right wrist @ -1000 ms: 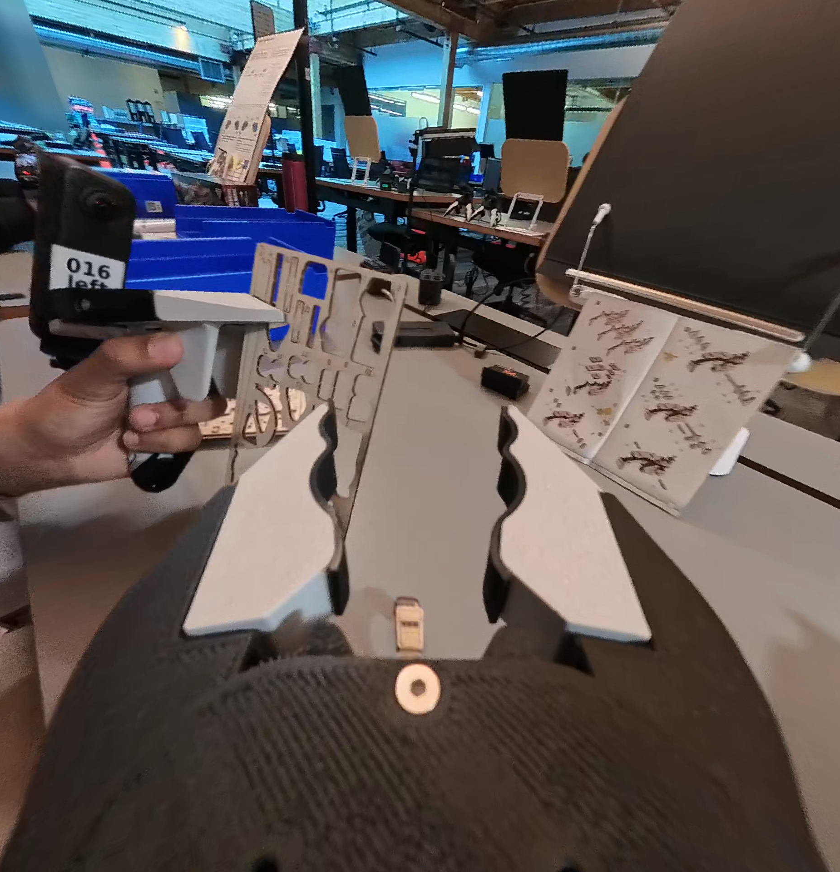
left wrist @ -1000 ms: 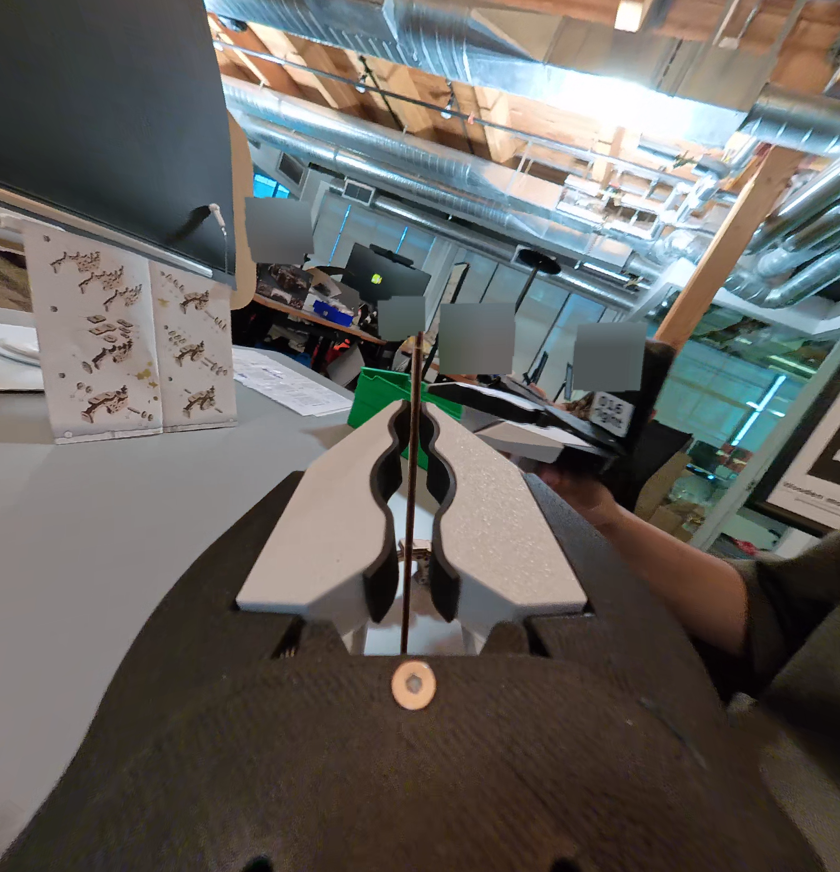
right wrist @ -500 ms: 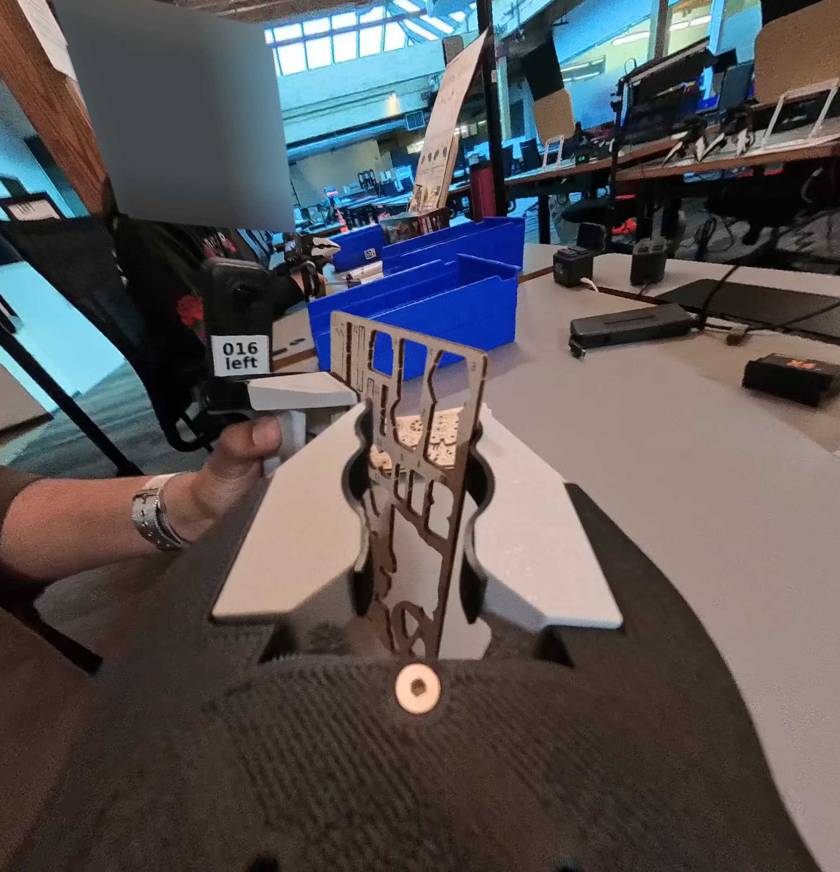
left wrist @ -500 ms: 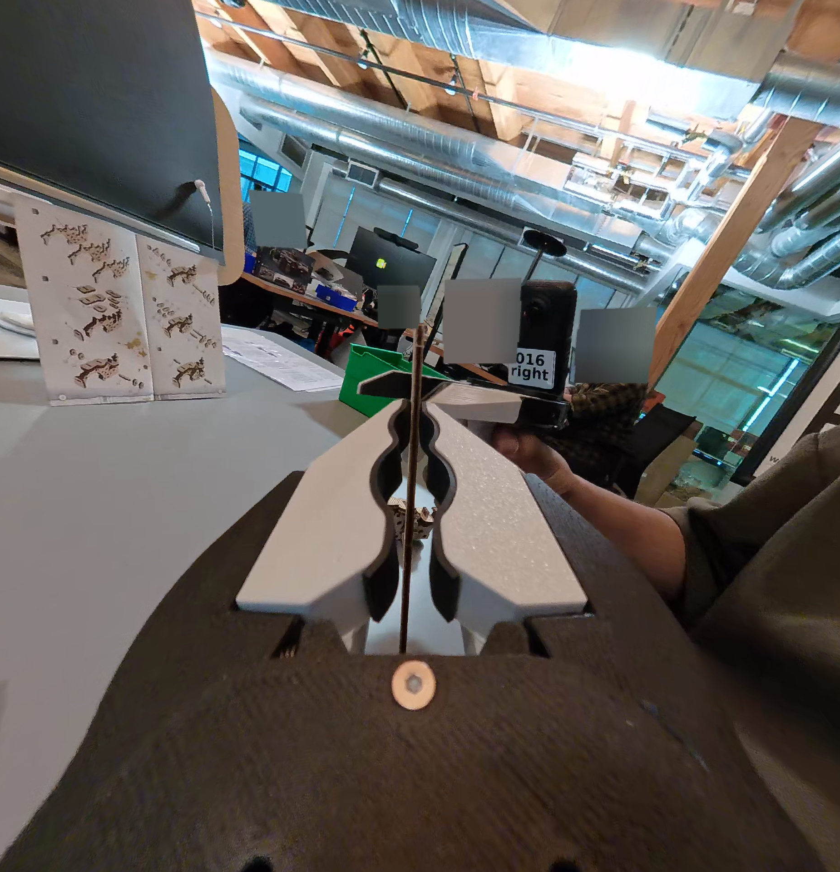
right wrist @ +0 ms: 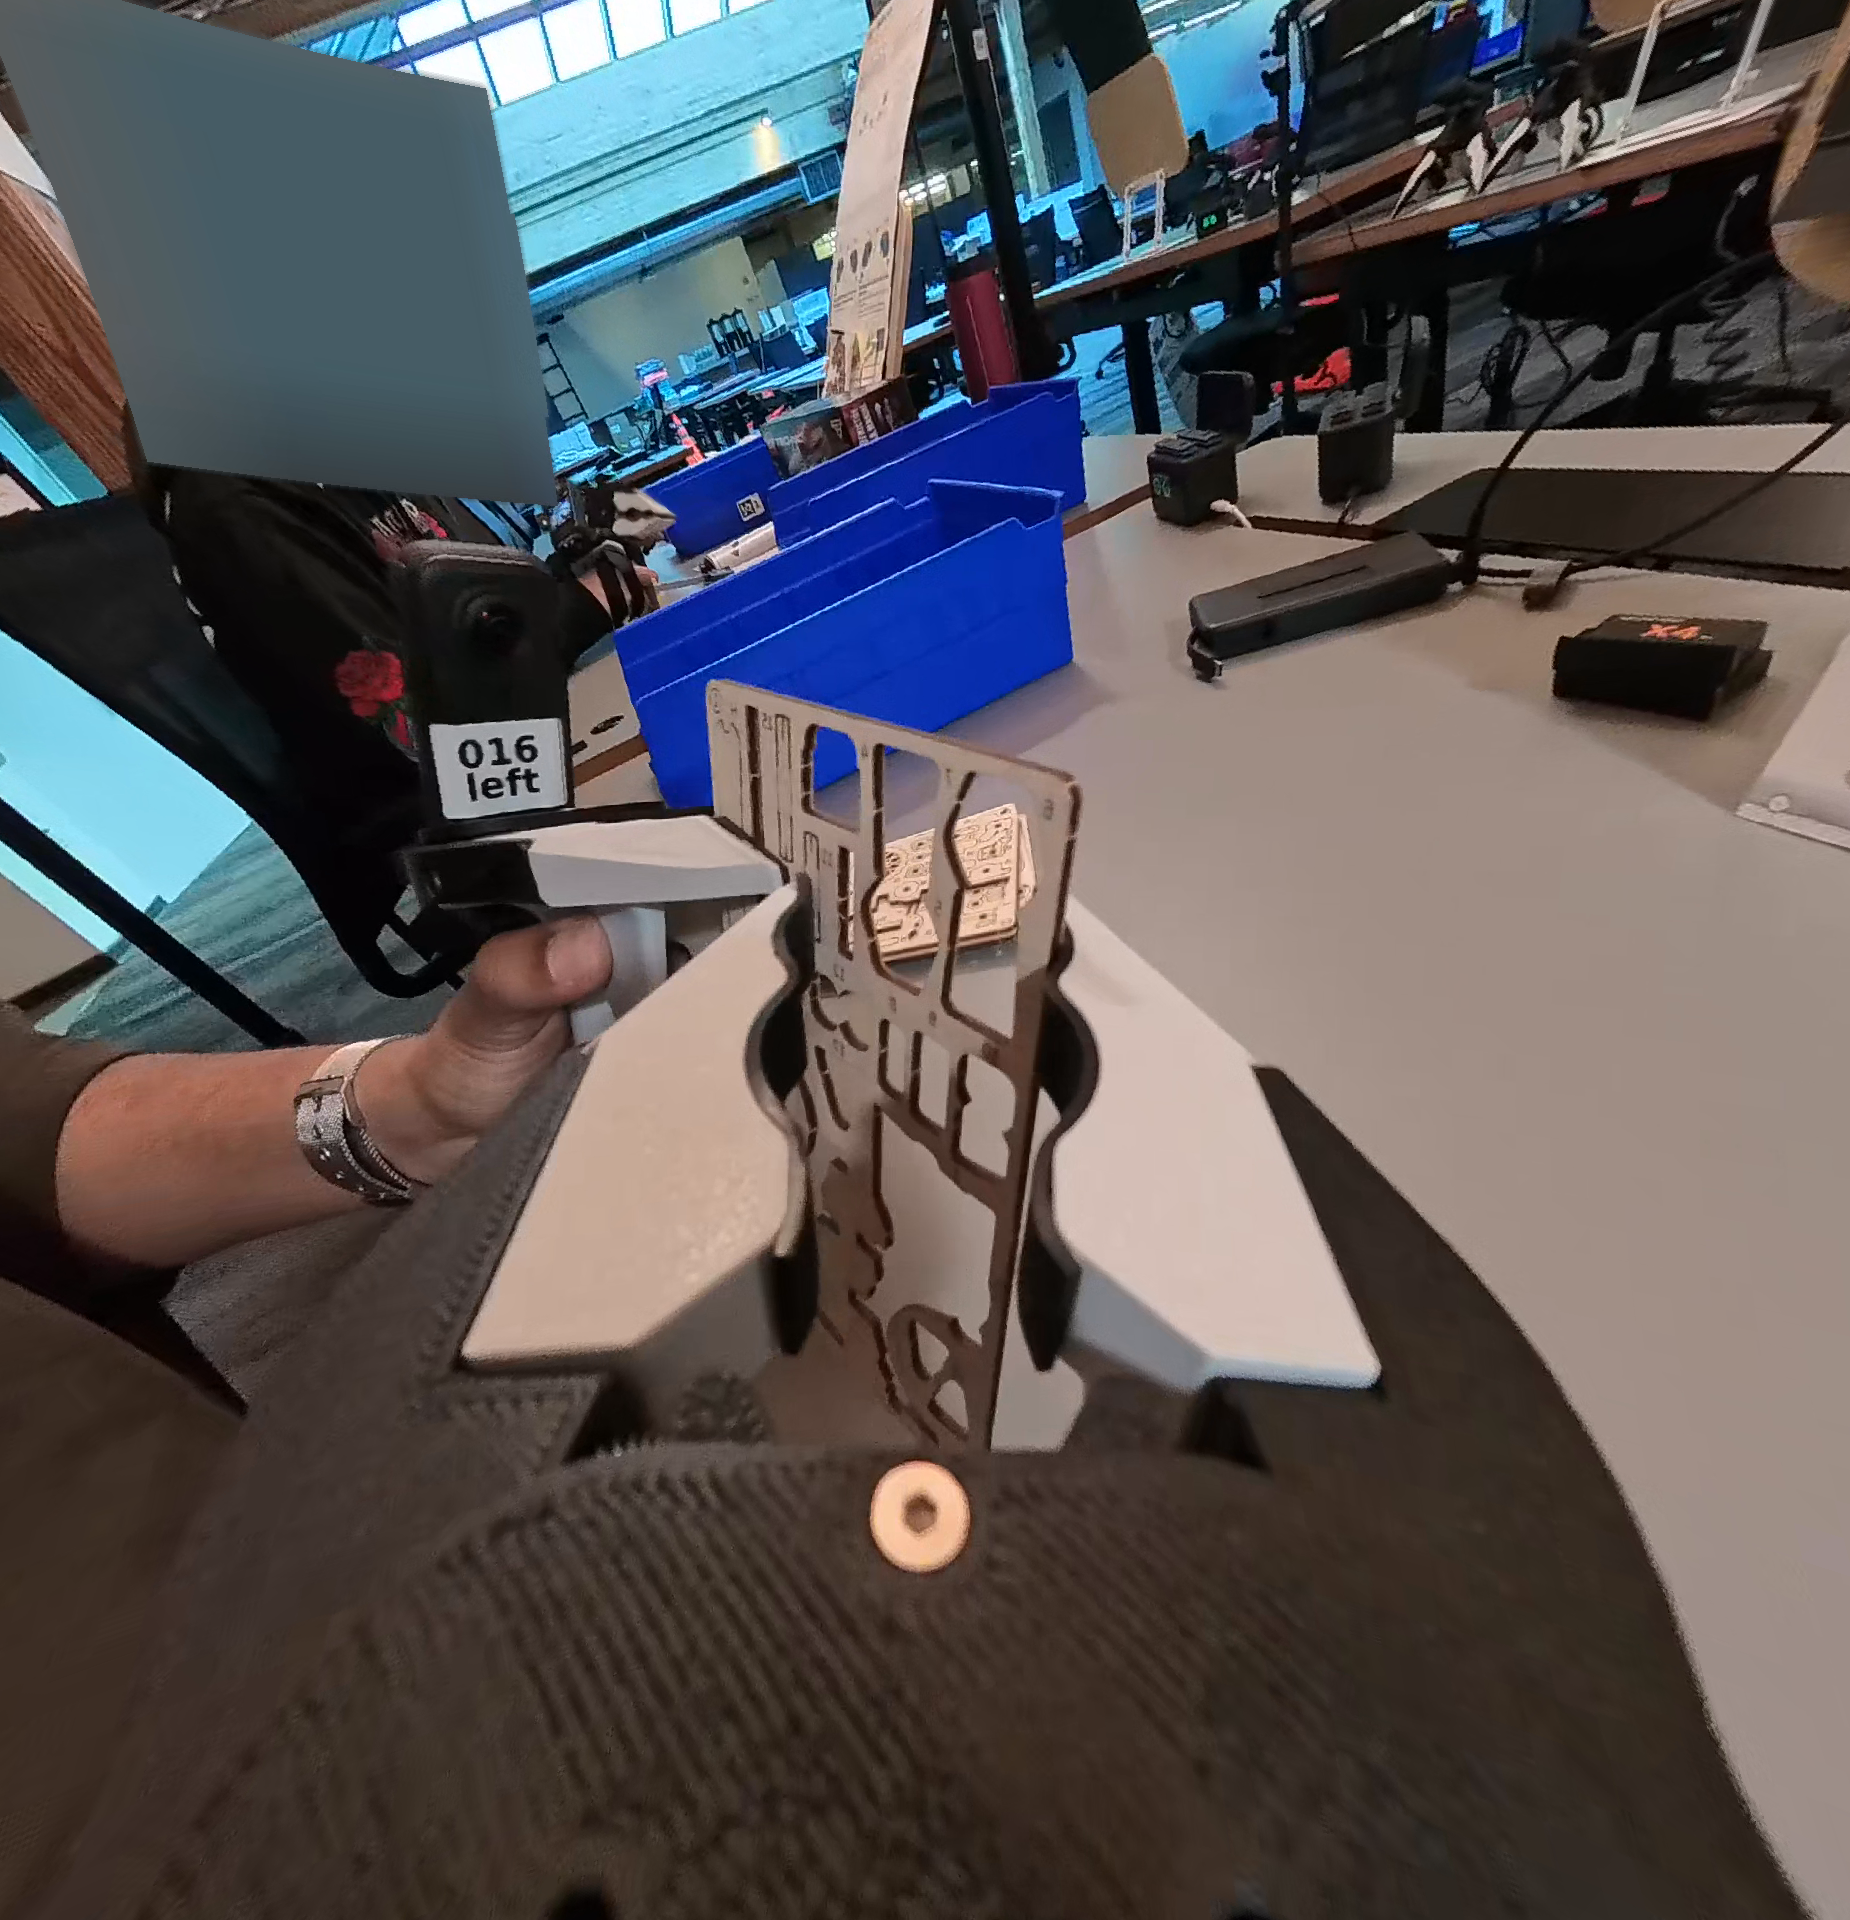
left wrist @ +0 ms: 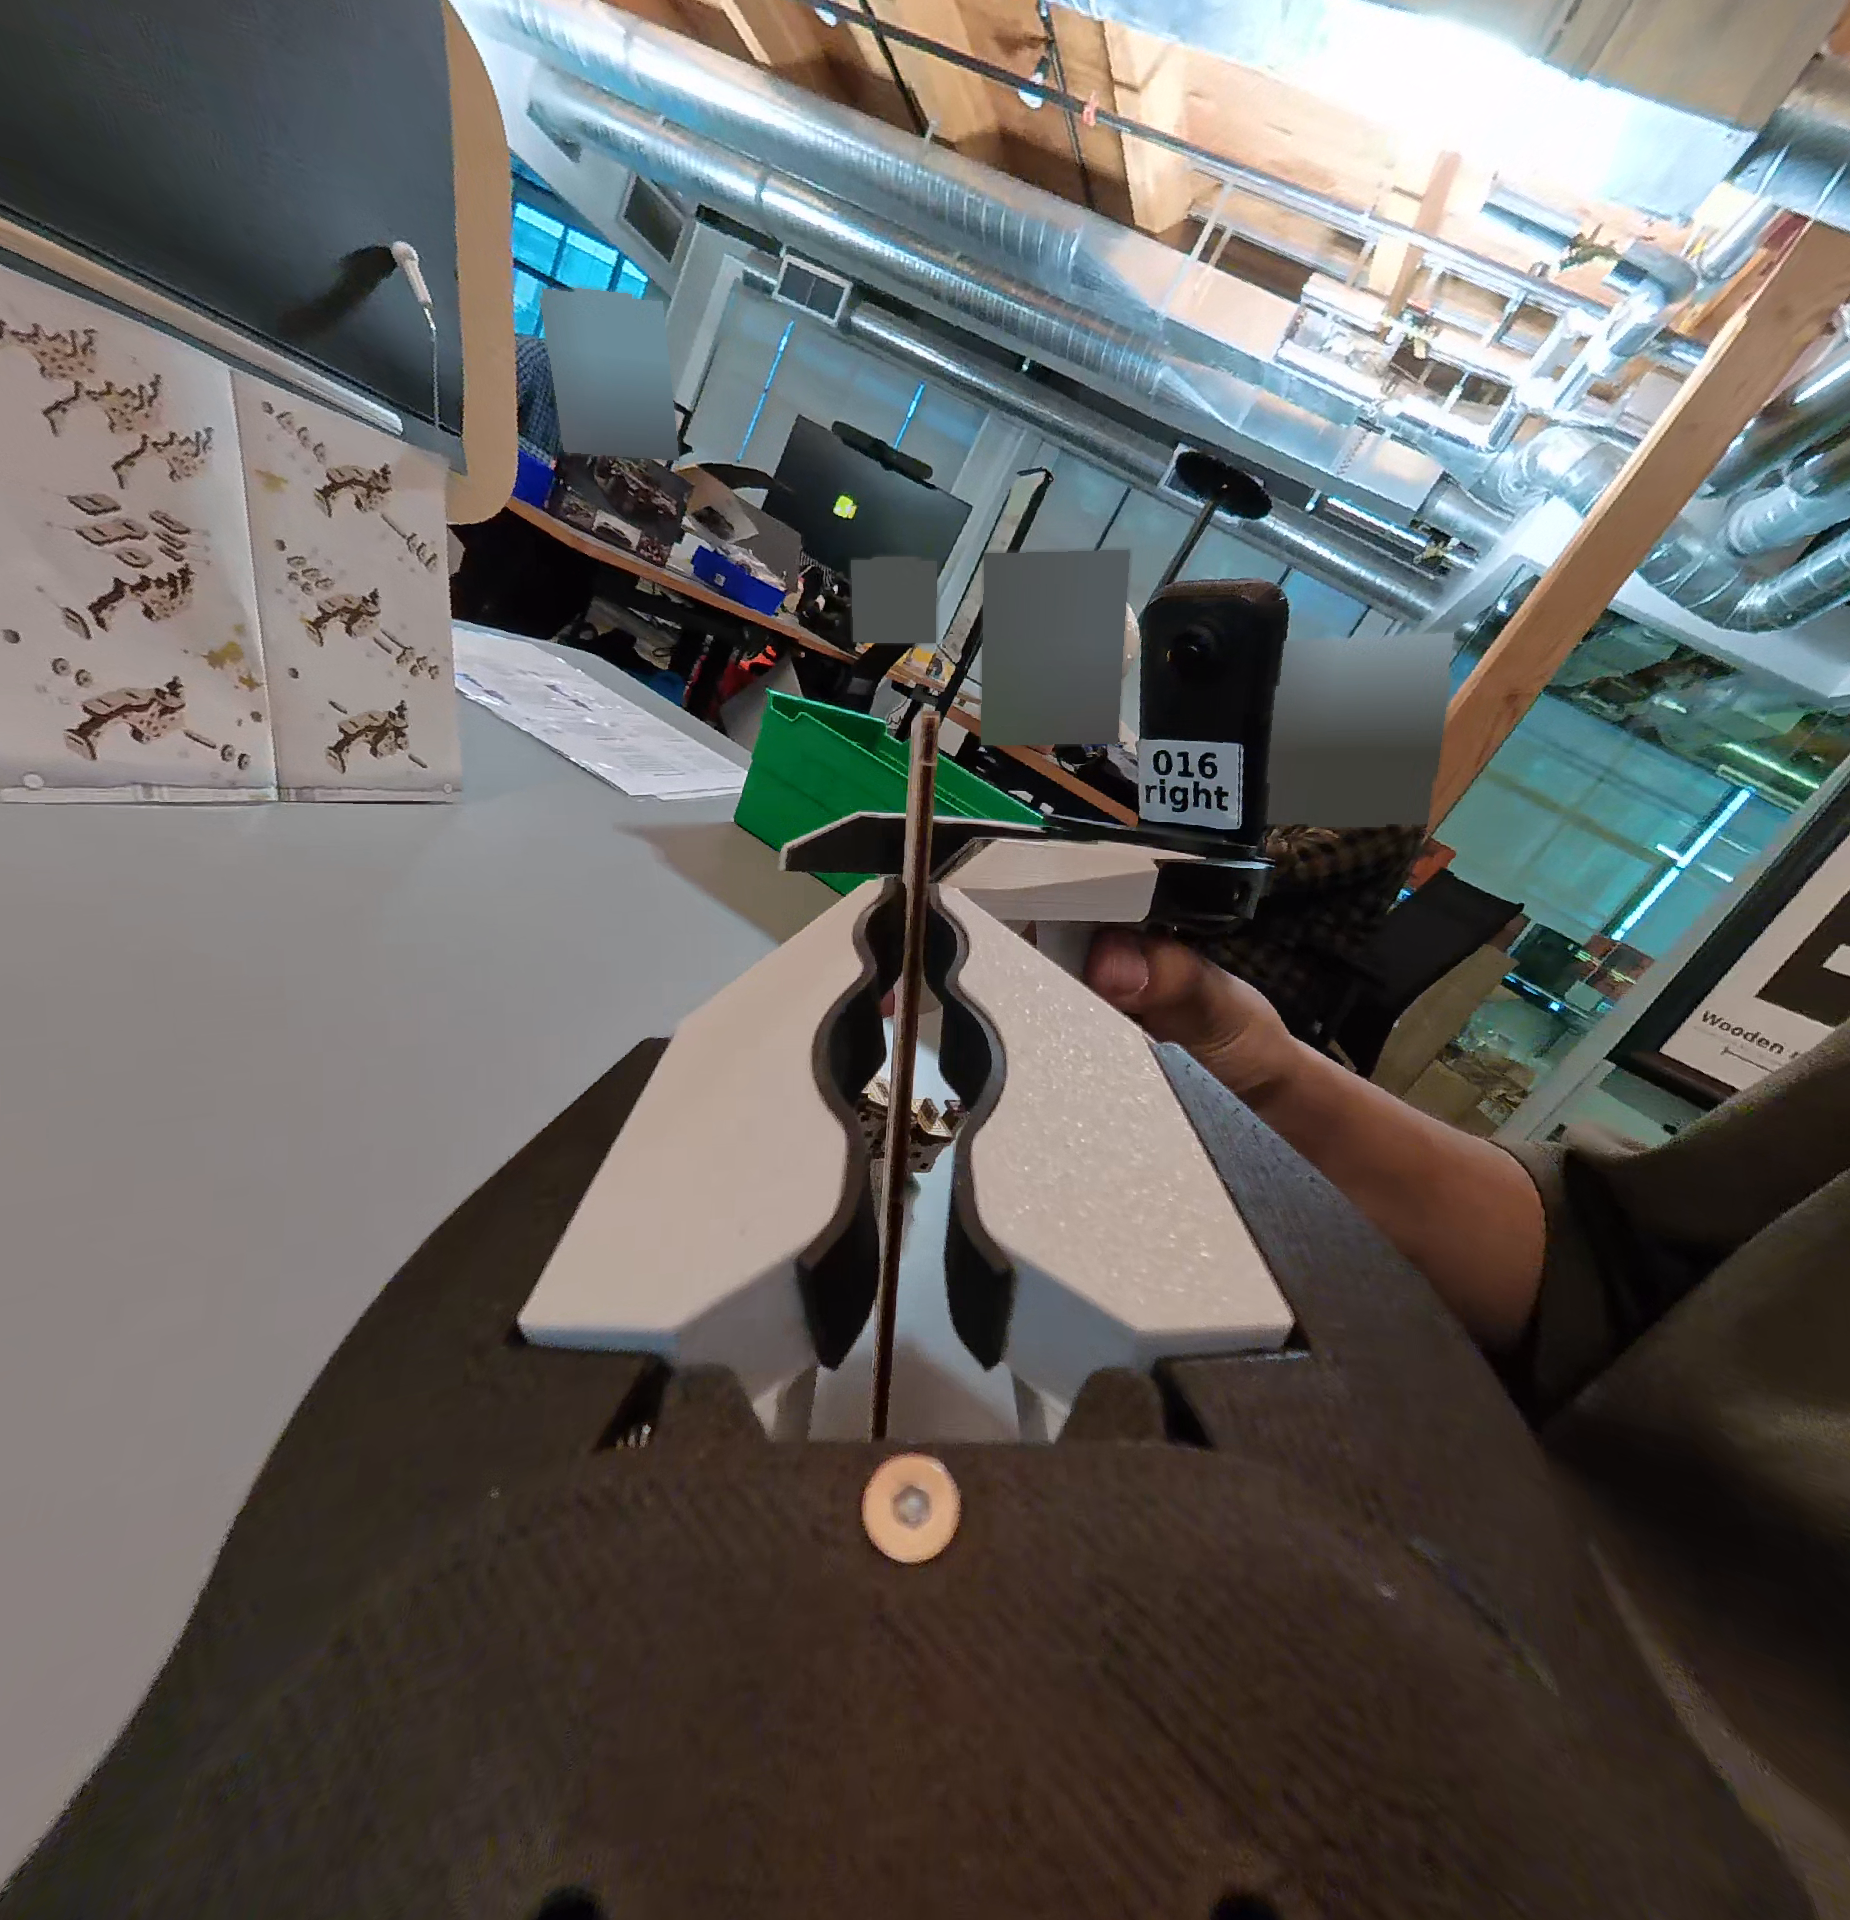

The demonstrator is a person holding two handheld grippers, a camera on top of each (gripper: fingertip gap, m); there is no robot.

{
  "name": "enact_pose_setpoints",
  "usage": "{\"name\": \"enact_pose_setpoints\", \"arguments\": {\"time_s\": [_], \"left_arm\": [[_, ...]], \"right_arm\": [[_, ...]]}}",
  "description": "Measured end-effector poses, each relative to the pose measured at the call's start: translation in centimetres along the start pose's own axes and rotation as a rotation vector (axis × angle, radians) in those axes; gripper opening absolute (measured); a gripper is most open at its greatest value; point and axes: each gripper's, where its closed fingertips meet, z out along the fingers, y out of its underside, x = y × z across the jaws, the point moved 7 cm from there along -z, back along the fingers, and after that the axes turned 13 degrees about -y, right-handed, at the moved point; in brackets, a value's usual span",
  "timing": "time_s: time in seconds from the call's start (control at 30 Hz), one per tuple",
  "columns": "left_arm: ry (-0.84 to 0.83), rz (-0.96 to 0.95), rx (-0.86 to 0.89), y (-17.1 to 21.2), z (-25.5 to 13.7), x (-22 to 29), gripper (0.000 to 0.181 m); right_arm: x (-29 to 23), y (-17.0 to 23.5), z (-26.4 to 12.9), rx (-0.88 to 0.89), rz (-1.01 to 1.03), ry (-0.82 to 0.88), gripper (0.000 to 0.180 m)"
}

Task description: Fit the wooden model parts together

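A thin laser-cut wooden sheet (right wrist: 900, 1091) with several cut-out holes stands upright above the grey table (right wrist: 1420, 935). My left gripper (left wrist: 916, 894) is shut on it; the sheet shows edge-on (left wrist: 905, 1039) between its jaws. My right gripper (right wrist: 931, 904) faces the sheet's broad side, with its fingers closed in on the sheet's two side edges. It also shows in the left wrist view (left wrist: 859, 847), crossing the sheet. The left gripper (right wrist: 692, 862) shows hand-held at the sheet's left edge. A pale wooden assembly (right wrist: 952, 883) lies on the table behind the sheet.
Instruction sheets (left wrist: 204, 582) lean on a dark stand at the far left. A green bin (left wrist: 848, 790) is behind the grippers. Blue bins (right wrist: 848, 623) and black devices (right wrist: 1316, 597) with cables sit at the table's far side.
My right gripper swung round to face the left gripper, took the sheet between its fingers and narrowed from wide open. The left gripper kept its hold and tilted slightly.
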Motion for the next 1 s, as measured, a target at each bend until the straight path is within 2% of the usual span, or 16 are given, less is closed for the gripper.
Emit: {"name": "enact_pose_setpoints", "arguments": {"time_s": [0.43,1.0], "left_arm": [[-0.096,0.060,-0.059,0.34,0.68,0.11,0.000],[-0.091,0.085,-0.022,0.32,0.60,0.30,0.000]], "right_arm": [[0.74,0.56,-0.47,-0.015,0.054,0.033,0.041],[0.42,0.29,-0.52,-0.014,0.031,0.050,0.039]]}}
